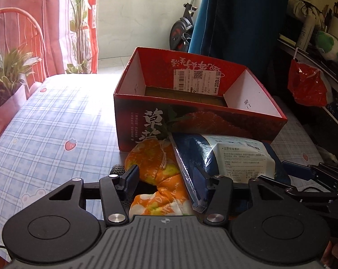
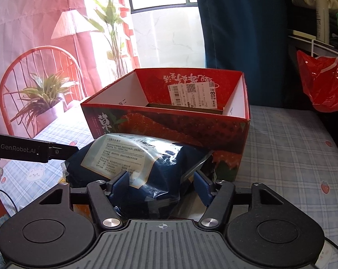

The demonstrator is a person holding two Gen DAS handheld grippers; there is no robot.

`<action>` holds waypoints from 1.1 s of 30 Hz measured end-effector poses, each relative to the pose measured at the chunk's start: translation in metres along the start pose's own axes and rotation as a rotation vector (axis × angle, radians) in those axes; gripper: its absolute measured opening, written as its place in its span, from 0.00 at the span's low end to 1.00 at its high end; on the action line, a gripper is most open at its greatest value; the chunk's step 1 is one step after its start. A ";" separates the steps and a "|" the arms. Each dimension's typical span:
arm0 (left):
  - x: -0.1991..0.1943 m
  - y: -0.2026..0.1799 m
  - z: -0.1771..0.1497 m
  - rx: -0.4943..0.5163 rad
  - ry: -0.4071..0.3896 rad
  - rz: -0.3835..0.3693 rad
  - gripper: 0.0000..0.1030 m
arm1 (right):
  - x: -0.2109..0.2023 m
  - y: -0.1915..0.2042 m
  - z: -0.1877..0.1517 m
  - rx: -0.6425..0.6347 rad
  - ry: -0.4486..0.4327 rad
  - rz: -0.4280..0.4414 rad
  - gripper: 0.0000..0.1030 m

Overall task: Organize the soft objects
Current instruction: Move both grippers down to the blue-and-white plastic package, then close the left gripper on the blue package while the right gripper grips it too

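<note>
**Two soft items staged at the box, neither stowed**

Two grippers work before the open red strawberry carton [image 2: 169,121], which stands on the checked tablecloth [image 1: 45,123], likely as the bin. The right gripper [image 2: 160,188], jaws apart, straddles the cotton-pad packet [image 2: 146,163]. The left gripper [image 1: 166,179], also spread, brackets the orange floral pouch [image 1: 155,163] beneath that packet.

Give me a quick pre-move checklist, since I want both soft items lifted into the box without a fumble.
1. Red strawberry-print cardboard box open on top: ok.
2. Box floor free of items: ok for the part that shows.
3. Right gripper straddling the dark blue plastic cotton-pad packet: ok.
4. Right grip shut firmly: cannot tell.
5. Left gripper around the orange floral cloth pouch: ok, open.
6. Packet clear of pouch: not ok, it overlaps.
</note>
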State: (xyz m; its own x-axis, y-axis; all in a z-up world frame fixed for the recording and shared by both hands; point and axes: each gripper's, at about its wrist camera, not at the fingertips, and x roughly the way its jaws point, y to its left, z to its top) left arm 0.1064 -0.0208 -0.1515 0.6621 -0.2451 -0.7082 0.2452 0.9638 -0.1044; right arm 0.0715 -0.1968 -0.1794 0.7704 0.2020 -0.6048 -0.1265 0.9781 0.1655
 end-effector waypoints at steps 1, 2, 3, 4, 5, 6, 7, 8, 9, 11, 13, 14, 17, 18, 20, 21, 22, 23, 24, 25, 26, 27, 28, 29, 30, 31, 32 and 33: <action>0.001 0.000 0.001 -0.006 0.003 -0.009 0.53 | 0.001 0.001 -0.001 -0.002 0.001 0.003 0.59; 0.001 0.001 0.003 -0.016 0.005 -0.018 0.53 | 0.003 0.001 -0.001 -0.004 0.003 0.004 0.59; 0.000 0.003 0.005 -0.028 0.002 -0.026 0.53 | 0.003 0.000 -0.002 -0.003 0.005 0.007 0.59; -0.001 0.005 0.007 -0.039 -0.004 -0.032 0.54 | 0.004 0.000 -0.003 0.000 0.006 0.014 0.59; -0.002 0.006 0.010 -0.046 -0.013 -0.034 0.54 | 0.005 -0.001 -0.004 0.005 0.009 0.020 0.58; -0.004 0.007 0.012 -0.049 -0.022 -0.032 0.54 | 0.006 -0.002 -0.004 0.008 0.010 0.026 0.57; -0.004 0.008 0.014 -0.050 -0.030 -0.032 0.54 | 0.007 -0.002 -0.005 0.011 0.012 0.033 0.56; -0.004 0.007 0.016 -0.050 -0.036 -0.036 0.54 | 0.009 -0.003 -0.006 0.011 0.015 0.040 0.55; -0.004 0.004 0.018 -0.046 -0.034 -0.049 0.54 | 0.010 -0.002 -0.007 0.010 0.016 0.046 0.54; 0.004 0.001 0.020 -0.043 -0.010 -0.080 0.55 | 0.013 0.000 -0.008 0.000 0.016 0.053 0.52; 0.016 0.000 0.018 -0.065 0.024 -0.122 0.55 | 0.013 0.002 -0.010 -0.010 0.015 0.059 0.52; 0.023 0.000 0.016 -0.078 0.044 -0.137 0.54 | 0.013 0.003 -0.011 -0.017 0.013 0.061 0.52; 0.038 0.002 0.006 -0.109 0.087 -0.172 0.53 | 0.013 0.002 -0.013 -0.020 0.014 0.067 0.51; 0.041 0.002 0.003 -0.116 0.094 -0.182 0.53 | 0.013 0.001 -0.013 -0.017 0.015 0.070 0.51; 0.045 0.002 -0.001 -0.122 0.100 -0.199 0.53 | 0.015 0.001 -0.013 -0.020 0.017 0.071 0.51; 0.046 0.002 -0.003 -0.124 0.102 -0.210 0.53 | 0.015 0.001 -0.014 -0.025 0.016 0.070 0.50; 0.048 0.002 -0.003 -0.128 0.105 -0.221 0.52 | 0.015 0.002 -0.014 -0.030 0.015 0.068 0.50; 0.051 0.002 -0.005 -0.135 0.106 -0.232 0.52 | 0.015 0.003 -0.015 -0.035 0.013 0.067 0.50; 0.053 0.003 -0.006 -0.143 0.107 -0.241 0.51 | 0.016 0.003 -0.015 -0.038 0.012 0.067 0.50; 0.054 0.004 -0.006 -0.147 0.106 -0.248 0.51 | 0.015 0.003 -0.016 -0.039 0.011 0.067 0.50; 0.055 0.004 -0.007 -0.152 0.105 -0.258 0.49 | 0.016 0.003 -0.016 -0.037 0.012 0.068 0.50; 0.056 0.003 -0.008 -0.155 0.103 -0.267 0.49 | 0.016 0.003 -0.017 -0.034 0.012 0.069 0.50; 0.056 0.003 -0.008 -0.156 0.100 -0.270 0.48 | 0.016 0.002 -0.017 -0.028 0.014 0.070 0.50; 0.056 0.002 -0.009 -0.156 0.097 -0.272 0.48 | 0.017 0.001 -0.017 -0.021 0.017 0.072 0.50; 0.055 0.003 -0.010 -0.155 0.091 -0.275 0.47 | 0.017 0.001 -0.017 -0.015 0.019 0.073 0.50; 0.052 0.002 -0.010 -0.155 0.081 -0.278 0.46 | 0.017 0.000 -0.017 -0.011 0.021 0.074 0.50; 0.052 0.002 -0.012 -0.151 0.073 -0.277 0.45 | 0.017 0.000 -0.017 -0.009 0.022 0.075 0.50; 0.051 0.002 -0.013 -0.147 0.068 -0.277 0.45 | 0.017 0.000 -0.017 -0.011 0.022 0.076 0.50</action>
State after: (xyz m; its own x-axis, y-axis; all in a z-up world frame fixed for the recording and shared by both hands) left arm 0.1320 -0.0303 -0.1968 0.5343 -0.4977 -0.6832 0.3016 0.8673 -0.3960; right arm 0.0738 -0.1924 -0.2030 0.7444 0.2762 -0.6079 -0.1905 0.9605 0.2031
